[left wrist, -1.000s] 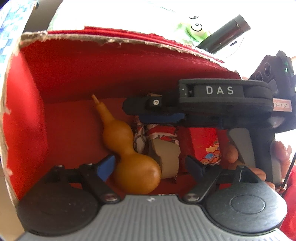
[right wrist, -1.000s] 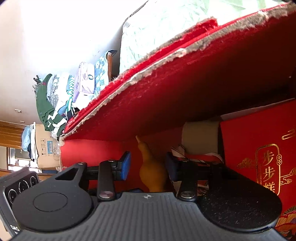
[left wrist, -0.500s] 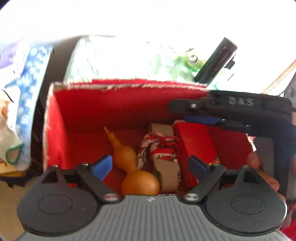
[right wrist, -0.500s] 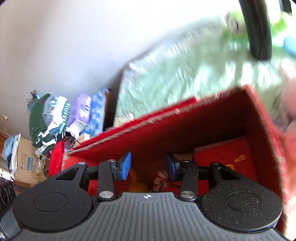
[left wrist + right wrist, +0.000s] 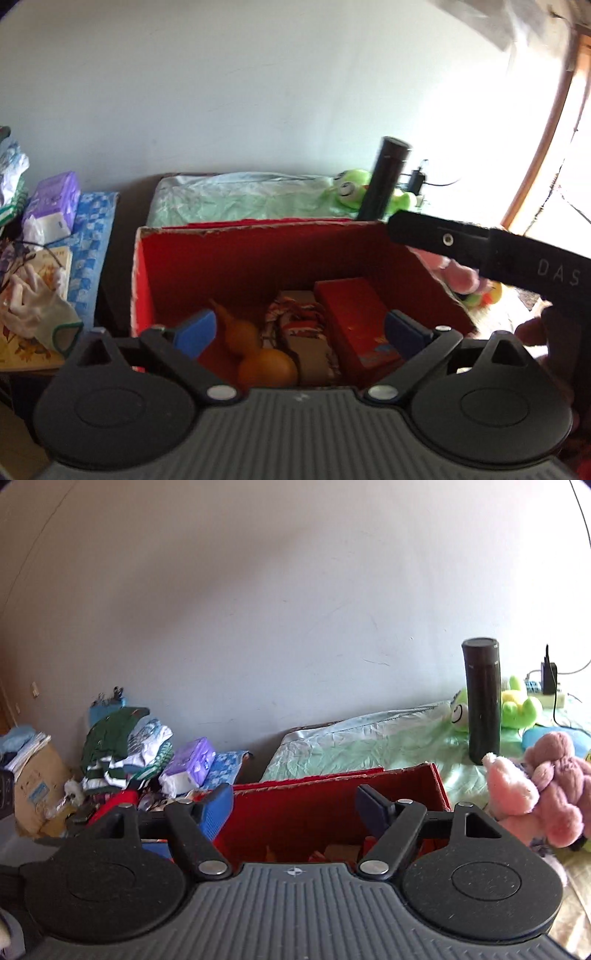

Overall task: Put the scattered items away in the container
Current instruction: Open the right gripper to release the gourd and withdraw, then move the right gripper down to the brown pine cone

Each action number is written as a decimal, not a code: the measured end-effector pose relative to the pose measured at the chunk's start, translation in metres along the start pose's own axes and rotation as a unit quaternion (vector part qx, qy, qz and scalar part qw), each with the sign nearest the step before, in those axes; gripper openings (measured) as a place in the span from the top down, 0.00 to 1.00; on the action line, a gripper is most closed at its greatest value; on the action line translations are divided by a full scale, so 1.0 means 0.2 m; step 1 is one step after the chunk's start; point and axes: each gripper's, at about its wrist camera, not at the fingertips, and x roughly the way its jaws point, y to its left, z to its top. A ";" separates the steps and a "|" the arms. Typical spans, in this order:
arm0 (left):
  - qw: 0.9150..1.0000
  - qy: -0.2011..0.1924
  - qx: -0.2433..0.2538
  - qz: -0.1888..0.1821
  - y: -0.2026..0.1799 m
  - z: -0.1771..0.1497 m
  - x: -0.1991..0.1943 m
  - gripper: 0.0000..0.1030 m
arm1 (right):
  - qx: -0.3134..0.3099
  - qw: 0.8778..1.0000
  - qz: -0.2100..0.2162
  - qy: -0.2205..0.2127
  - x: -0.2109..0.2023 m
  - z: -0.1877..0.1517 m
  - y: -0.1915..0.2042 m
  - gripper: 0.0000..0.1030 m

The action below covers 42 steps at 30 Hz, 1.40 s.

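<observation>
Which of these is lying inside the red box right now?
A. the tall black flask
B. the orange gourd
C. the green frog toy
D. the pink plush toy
B: the orange gourd lies on the floor of the red box, while the other three sit outside it.

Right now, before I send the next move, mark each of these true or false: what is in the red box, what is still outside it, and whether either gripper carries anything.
1. A gourd lies inside the red box. True.
2. The left gripper holds the gourd. False: its fingers are opening and nothing is between them; the gourd lies below in the box.
3. The black flask stands upright outside the box, on the green sheet. True.
4. The pink plush toy is already in the box. False: it lies beside the box, outside it.
5. The right gripper carries a red packet. False: its fingers are opening with nothing between them.
</observation>
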 end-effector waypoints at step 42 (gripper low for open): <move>0.984 0.162 0.035 0.070 -0.58 -0.51 0.38 0.10 | 0.123 0.931 0.181 0.291 0.07 -0.41 -0.46 0.69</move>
